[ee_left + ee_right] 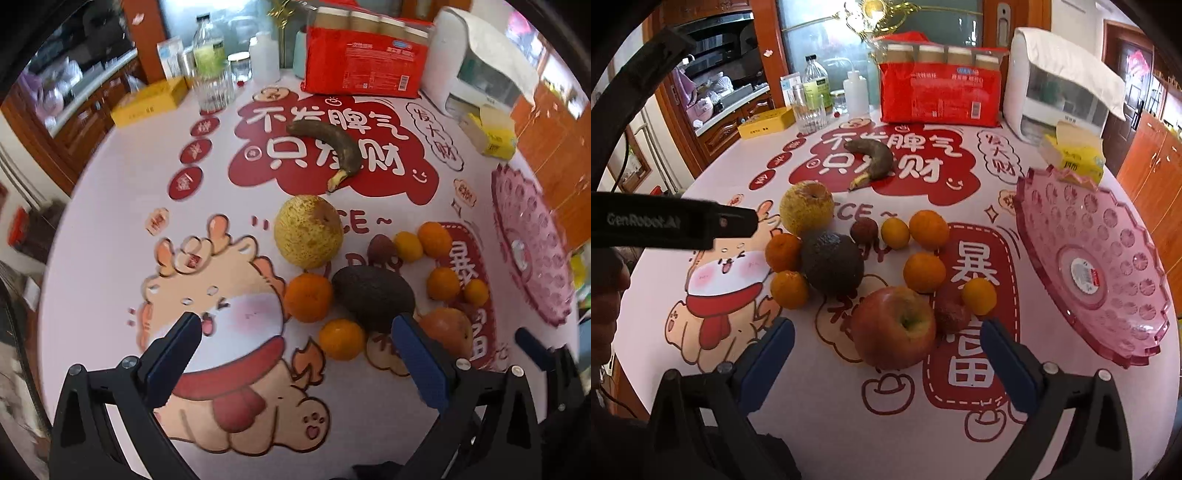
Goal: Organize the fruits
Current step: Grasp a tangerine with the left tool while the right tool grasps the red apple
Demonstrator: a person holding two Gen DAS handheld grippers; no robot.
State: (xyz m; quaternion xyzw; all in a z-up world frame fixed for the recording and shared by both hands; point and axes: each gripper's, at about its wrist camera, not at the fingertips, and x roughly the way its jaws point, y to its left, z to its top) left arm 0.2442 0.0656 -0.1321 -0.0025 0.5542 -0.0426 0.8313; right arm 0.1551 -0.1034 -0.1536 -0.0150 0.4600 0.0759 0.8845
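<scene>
- Left hand-held gripper (295, 354) held low over the surface (103, 258), blue-padded fingers spread wide apart, nothing between them.
- Pointed forward across the cartoon print; avocado (373, 297) and a small orange (341, 339) just ahead, between the finger tips and nearer the right finger.
- Seen from the right wrist view as a dark bar at the left edge, reaching in toward the pear (807, 208).
- Right hand-held gripper (886, 354) likewise low and level, fingers wide apart, gripping nothing.
- Red apple (894, 326) directly ahead of it, between the two finger tips but touching neither.
- Small dark red fruit (951, 310) just beside the apple, close to the right finger tip, with a small orange fruit (979, 295) touching it behind.
- Further fruit in a loose cluster mid-surface: avocado with oranges against its left side, pear behind, more oranges and a second dark fruit to the right.
- Blackened banana (871, 160) alone beyond the cluster, on the red lettering.
- Pink plastic fruit plate (1108, 295) to the right of the fruit, tilted, holding no fruit, with a label at its centre.
- At the far edge of the surface: red package (940, 92), white container (1056, 92), bottles and a yellow box (766, 123).
</scene>
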